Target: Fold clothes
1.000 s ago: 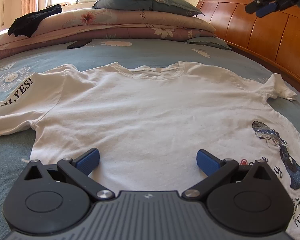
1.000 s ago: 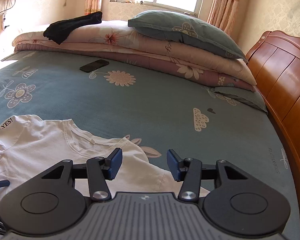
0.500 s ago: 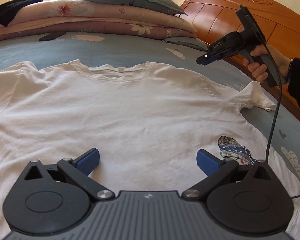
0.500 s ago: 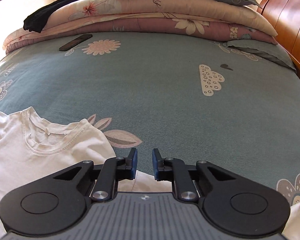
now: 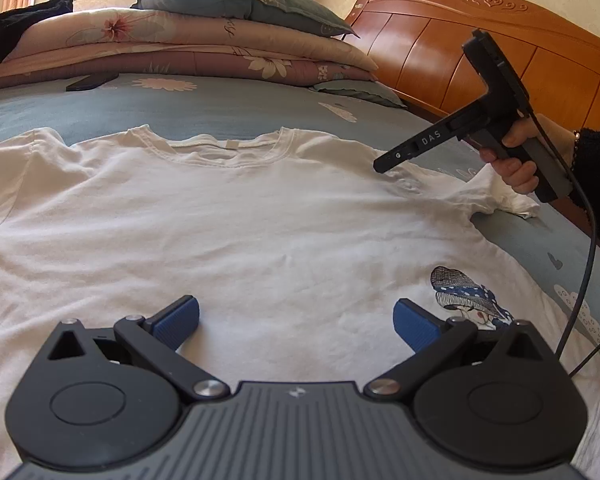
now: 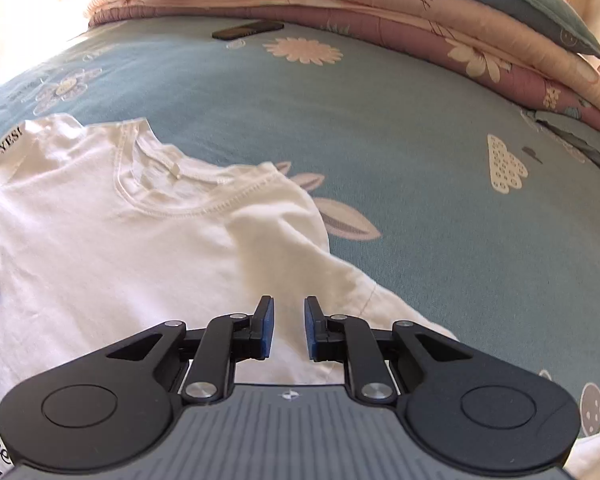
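A white T-shirt [image 5: 260, 220] lies flat on the bed, collar [image 5: 228, 152] away from me, with a cartoon print [image 5: 464, 292] near its right side. My left gripper [image 5: 296, 320] hovers open and wide over the lower middle of the shirt, nothing between its pads. My right gripper [image 5: 384, 166], held by a hand [image 5: 516, 164], points down with its tip at the shirt's right shoulder, beside the crumpled sleeve [image 5: 500, 196]. In the right wrist view the right gripper [image 6: 288, 328] has only a narrow gap between its jaws. The T-shirt [image 6: 100, 248] lies just below them, and no cloth is visibly pinched.
Folded quilts [image 5: 220, 44] and a pillow [image 5: 252, 0] are stacked at the far side of the bed. A black garment [image 5: 16, 28] lies on them. A dark phone [image 6: 248, 30] rests on the blue sheet. The wooden headboard [image 5: 440, 52] runs along the right. A cable [image 5: 588, 260] hangs from the right gripper.
My right gripper came down from above the headboard to the shirt's right shoulder, and its jaws narrowed from wide to a slim gap. My left gripper shifted right over the shirt and stayed open.
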Motion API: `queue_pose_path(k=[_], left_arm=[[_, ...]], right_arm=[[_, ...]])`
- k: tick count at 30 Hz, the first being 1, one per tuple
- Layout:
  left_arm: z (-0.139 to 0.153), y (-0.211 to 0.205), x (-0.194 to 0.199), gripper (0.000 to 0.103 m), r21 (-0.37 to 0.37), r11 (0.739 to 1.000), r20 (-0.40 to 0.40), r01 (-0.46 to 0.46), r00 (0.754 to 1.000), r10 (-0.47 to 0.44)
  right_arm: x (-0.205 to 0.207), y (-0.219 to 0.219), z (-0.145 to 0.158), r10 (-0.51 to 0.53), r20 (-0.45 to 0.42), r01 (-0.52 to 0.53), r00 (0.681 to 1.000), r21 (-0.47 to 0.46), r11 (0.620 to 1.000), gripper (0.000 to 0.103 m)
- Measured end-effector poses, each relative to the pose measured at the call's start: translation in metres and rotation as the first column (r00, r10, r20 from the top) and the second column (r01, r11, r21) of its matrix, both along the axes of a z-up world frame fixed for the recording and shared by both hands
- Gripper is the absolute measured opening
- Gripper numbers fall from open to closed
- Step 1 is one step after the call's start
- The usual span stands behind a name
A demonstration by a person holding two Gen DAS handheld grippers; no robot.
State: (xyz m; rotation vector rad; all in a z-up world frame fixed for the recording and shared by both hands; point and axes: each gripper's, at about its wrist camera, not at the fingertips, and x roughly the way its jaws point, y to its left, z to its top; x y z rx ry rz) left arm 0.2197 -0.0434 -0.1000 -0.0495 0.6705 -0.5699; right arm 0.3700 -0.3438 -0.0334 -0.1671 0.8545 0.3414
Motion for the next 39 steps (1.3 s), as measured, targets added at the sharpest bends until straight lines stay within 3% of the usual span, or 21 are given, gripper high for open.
queue_pose_path(k=[3,8,14,17,19,22,24,29,31,34,36,39], left_arm=[[0.0,0.0,0.0,0.102,0.0,1.0,-0.001,0.0,1.0,0.0],[0.0,0.001,0.0,0.102,-0.007,1.0,-0.003,0.0,1.0,0.0],[0.0,0.003,0.001,0.102,-0.023,1.0,-0.007,-0.001,1.0,0.001],[0.0,0.003,0.001,0.102,-0.024,1.0,-0.007,-0.002,1.0,0.002],[0.0,0.003,0.002,0.102,-0.024,1.0,-0.008,-0.002,1.0,0.002],[0.0,0.003,0.002,0.102,-0.026,1.0,-0.008,-0.002,1.0,0.002],[0.0,0.004,0.002,0.102,-0.027,1.0,-0.008,-0.002,1.0,0.002],[0.0,0.004,0.001,0.102,-0.031,1.0,-0.009,-0.002,1.0,0.002],[0.0,0.005,0.002,0.102,-0.038,0.999,-0.011,-0.002,1.0,0.002],[0.0,0.005,0.002,0.102,-0.041,0.999,-0.012,-0.002,1.0,0.002],[0.0,0.005,0.002,0.102,-0.038,0.999,-0.011,-0.002,1.0,0.002],[0.0,0.005,0.002,0.102,-0.039,0.999,-0.011,-0.002,1.0,0.002]], right_arm=[[0.026,-0.012,0.008,-0.044,0.045,0.041,0.998,0.066,0.997,0.031],[0.064,-0.019,-0.026,-0.065,-0.033,0.068,0.997,0.104,0.992,0.035],[0.059,-0.013,-0.044,-0.037,-0.055,0.044,0.998,0.139,0.989,0.036],[0.046,0.011,-0.044,0.022,-0.036,-0.02,0.999,0.035,0.999,0.027],[0.04,0.027,-0.042,0.03,-0.011,-0.03,1.0,-0.041,0.999,0.009],[0.037,0.045,-0.031,0.023,0.114,-0.003,0.993,-0.173,0.985,0.006],[0.047,0.043,-0.019,-0.016,0.195,0.051,0.981,-0.177,0.983,0.005],[0.08,0.023,-0.035,-0.159,0.139,0.183,0.977,-0.183,0.966,0.005],[0.073,0.011,-0.029,-0.196,0.142,0.21,0.97,-0.088,0.974,0.008],[0.061,0.004,-0.012,-0.193,0.15,0.185,0.97,0.066,0.98,0.025],[0.055,0.008,-0.005,-0.169,0.142,0.152,0.975,0.122,0.981,0.026],[0.056,0.027,-0.007,-0.088,0.045,0.08,0.995,0.148,0.986,0.026]])
